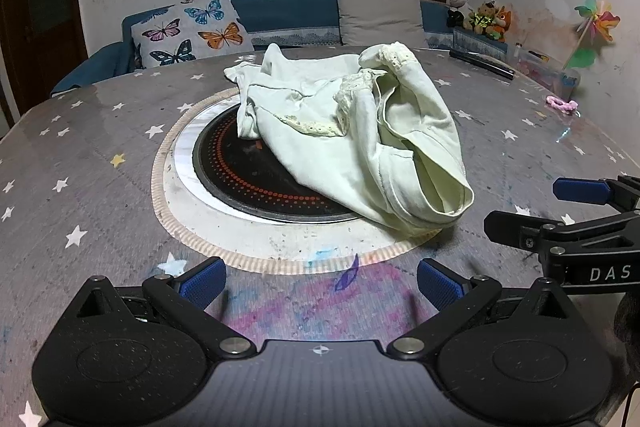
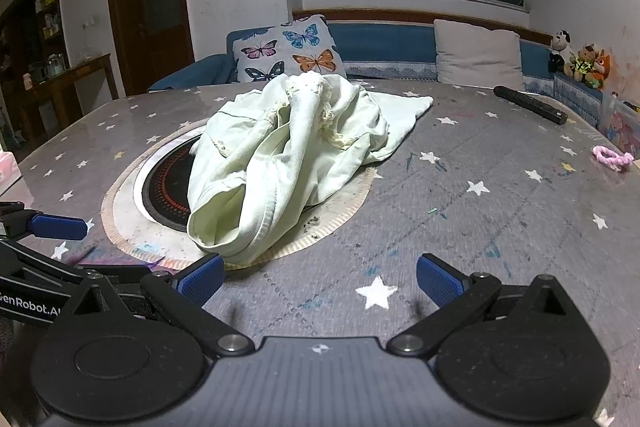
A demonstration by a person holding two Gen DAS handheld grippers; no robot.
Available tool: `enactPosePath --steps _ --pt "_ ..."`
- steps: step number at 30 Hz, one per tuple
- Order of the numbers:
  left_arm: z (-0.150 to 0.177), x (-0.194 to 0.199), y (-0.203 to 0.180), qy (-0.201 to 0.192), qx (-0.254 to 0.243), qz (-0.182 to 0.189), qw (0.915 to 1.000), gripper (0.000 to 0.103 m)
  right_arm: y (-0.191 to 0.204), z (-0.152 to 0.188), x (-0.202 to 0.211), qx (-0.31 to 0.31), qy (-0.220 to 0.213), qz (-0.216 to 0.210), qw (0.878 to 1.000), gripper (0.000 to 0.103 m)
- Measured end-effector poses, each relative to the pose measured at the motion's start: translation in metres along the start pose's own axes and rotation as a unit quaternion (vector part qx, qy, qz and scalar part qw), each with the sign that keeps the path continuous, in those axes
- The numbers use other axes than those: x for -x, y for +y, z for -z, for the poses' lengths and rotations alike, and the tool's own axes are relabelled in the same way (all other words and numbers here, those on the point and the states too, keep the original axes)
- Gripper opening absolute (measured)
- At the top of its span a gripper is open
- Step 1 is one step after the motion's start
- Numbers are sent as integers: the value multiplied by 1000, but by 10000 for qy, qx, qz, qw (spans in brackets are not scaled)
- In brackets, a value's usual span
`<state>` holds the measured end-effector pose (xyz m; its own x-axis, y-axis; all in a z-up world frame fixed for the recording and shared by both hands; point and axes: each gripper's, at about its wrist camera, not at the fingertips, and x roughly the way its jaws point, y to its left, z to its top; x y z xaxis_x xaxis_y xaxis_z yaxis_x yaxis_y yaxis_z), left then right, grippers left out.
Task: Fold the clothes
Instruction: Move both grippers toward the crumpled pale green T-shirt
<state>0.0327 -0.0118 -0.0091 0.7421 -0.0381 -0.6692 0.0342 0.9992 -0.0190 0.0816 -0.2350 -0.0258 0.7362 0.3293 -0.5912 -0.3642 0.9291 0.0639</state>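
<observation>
A crumpled pale green garment (image 1: 356,131) with lace trim lies in a heap on the table, partly over the round black hob. It also shows in the right wrist view (image 2: 288,155). My left gripper (image 1: 320,283) is open and empty, above the table short of the garment's near edge. My right gripper (image 2: 320,281) is open and empty, its left fingertip close to the garment's near hem. The right gripper shows at the right edge of the left wrist view (image 1: 560,211); the left gripper shows at the left edge of the right wrist view (image 2: 48,231).
The grey star-patterned tablecloth (image 2: 480,219) covers a round table with a black inset hob (image 1: 256,179). A black bar (image 2: 530,105), a pink hair tie (image 2: 612,157) and a toy box (image 2: 620,127) lie at the right. A sofa with cushions (image 2: 292,51) stands behind.
</observation>
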Motion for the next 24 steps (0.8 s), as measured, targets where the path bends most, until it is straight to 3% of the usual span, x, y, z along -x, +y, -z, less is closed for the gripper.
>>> enactPosePath --steps 24 --pt "-20 -8 7 -16 56 -26 10000 103 -6 -18 -12 4 56 -35 10000 103"
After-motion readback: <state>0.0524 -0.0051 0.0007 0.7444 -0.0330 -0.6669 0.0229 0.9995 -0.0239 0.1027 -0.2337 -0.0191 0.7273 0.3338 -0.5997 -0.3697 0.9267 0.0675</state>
